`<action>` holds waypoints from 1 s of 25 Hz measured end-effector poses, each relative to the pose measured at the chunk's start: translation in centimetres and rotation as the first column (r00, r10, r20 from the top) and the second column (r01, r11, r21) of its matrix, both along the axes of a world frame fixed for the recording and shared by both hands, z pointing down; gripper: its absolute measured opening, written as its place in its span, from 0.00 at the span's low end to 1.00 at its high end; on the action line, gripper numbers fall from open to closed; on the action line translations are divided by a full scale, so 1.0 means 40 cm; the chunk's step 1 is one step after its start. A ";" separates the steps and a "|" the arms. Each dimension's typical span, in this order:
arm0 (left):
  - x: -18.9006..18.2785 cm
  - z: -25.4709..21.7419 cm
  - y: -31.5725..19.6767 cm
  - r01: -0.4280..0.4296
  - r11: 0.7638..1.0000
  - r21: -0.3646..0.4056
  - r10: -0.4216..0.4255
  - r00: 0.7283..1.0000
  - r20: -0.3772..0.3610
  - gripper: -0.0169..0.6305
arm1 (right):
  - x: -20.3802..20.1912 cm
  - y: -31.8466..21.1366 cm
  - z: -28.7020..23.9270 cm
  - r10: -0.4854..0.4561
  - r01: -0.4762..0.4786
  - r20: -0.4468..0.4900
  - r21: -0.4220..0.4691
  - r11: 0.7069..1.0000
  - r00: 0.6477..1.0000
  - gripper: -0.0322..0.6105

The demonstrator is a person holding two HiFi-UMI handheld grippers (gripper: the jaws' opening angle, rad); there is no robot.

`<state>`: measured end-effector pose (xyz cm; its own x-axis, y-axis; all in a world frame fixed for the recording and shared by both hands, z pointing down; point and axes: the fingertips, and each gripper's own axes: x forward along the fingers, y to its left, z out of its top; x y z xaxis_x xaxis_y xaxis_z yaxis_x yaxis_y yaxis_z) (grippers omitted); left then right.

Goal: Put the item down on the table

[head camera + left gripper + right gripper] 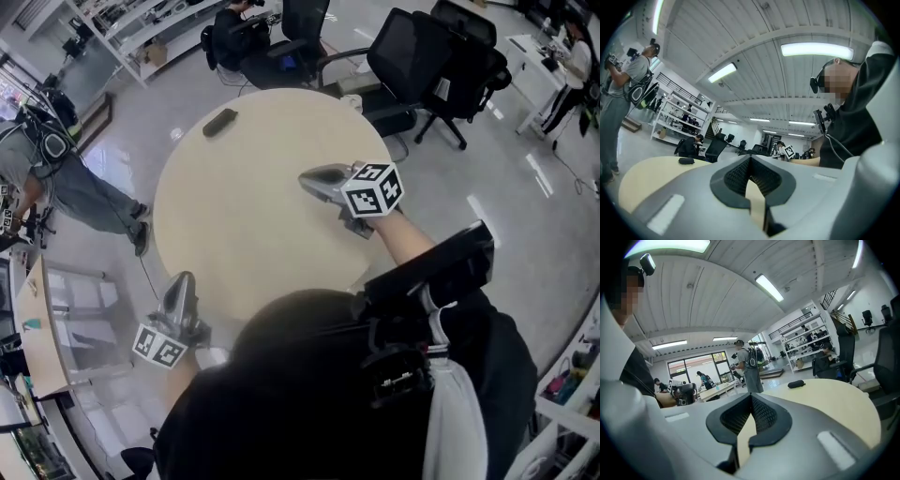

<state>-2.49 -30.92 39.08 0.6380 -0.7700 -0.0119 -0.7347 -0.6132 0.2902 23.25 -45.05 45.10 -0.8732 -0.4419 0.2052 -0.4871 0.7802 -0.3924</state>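
item: the small black oblong item [220,122] lies flat on the round beige desk [246,220], close to its far rim and well apart from both grippers.
left gripper [184,279]: jaws together with nothing between them, held by the desk's near-left rim.
right gripper [306,177]: jaws pressed together and empty, over the desk's right half and pointing inward.
task standing: nothing is carried, so the set-down looks done.
risk, edge: the item sits near the rim. A careless sweep of a gripper, or a nudge from the black office chairs [441,56] just beyond that side, could send it to the glossy floor [525,216].
risk, closed jaws: reaching for the item with the jaws like this would shove it rather than grip it.
risk, identity: the item is too small to tell what it is, so how it would take a fall is unknown.
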 end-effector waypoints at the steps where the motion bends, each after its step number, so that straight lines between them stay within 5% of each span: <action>1: 0.020 -0.003 0.011 -0.013 1.000 0.005 0.013 1.000 0.019 0.03 | 0.006 0.012 0.000 -0.002 0.002 0.003 0.000 1.000 1.000 0.07; 5: 0.022 -0.006 0.050 -0.042 0.999 0.023 0.041 0.998 0.048 0.03 | -0.019 0.060 -0.005 0.000 0.000 0.013 0.009 1.000 1.000 0.07; 17: -0.117 0.034 0.222 -0.199 0.980 0.014 0.199 0.979 -0.037 0.02 | -0.184 0.329 -0.072 0.137 -0.138 0.027 0.027 0.990 0.990 0.07; 25: -0.137 -0.019 0.229 -0.153 0.987 0.056 0.156 0.986 -0.060 0.02 | -0.176 0.386 -0.118 0.114 -0.115 0.015 0.067 0.991 0.993 0.07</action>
